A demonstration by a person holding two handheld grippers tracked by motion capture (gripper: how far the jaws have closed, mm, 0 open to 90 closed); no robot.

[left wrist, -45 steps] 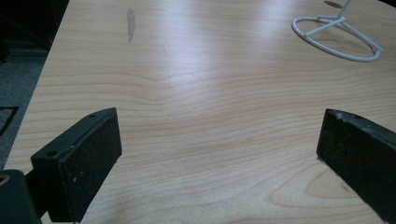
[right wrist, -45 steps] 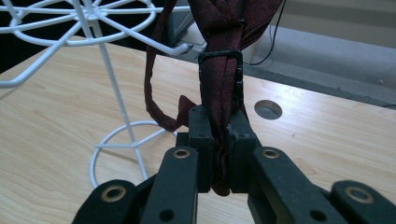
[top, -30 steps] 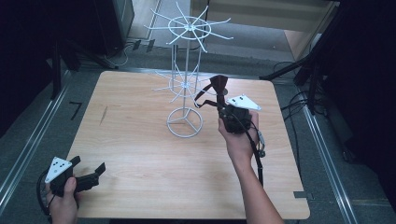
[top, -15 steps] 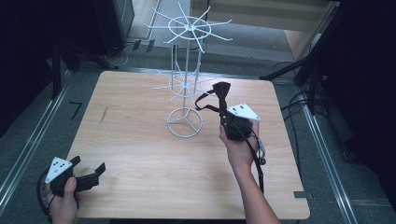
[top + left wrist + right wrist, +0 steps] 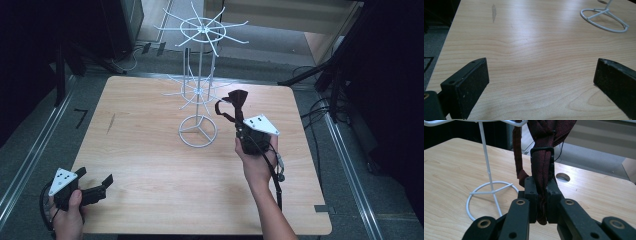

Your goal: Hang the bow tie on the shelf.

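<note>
My right gripper (image 5: 241, 129) is shut on a dark red bow tie (image 5: 235, 99) and holds it up just right of the white wire rack (image 5: 199, 75). In the right gripper view the jaws (image 5: 541, 187) pinch the tie's folded band below its black buckle. The bow tie (image 5: 541, 140) rises to a wire arm at the top edge; I cannot tell whether it rests on that arm. My left gripper (image 5: 95, 177) lies low at the table's front left corner, open. The left gripper (image 5: 541, 82) has bare wood between its jaws.
The rack's ring base (image 5: 198, 131) stands at mid table, with its thin pole (image 5: 485, 157) and two tiers of wire arms above. The wooden table (image 5: 150, 160) has a cable hole (image 5: 563, 177) near its far right. Dark stands and cables surround the table.
My right gripper has drawn slightly back toward the person and tilted, keeping hold of the bow tie. The left gripper has not moved.
</note>
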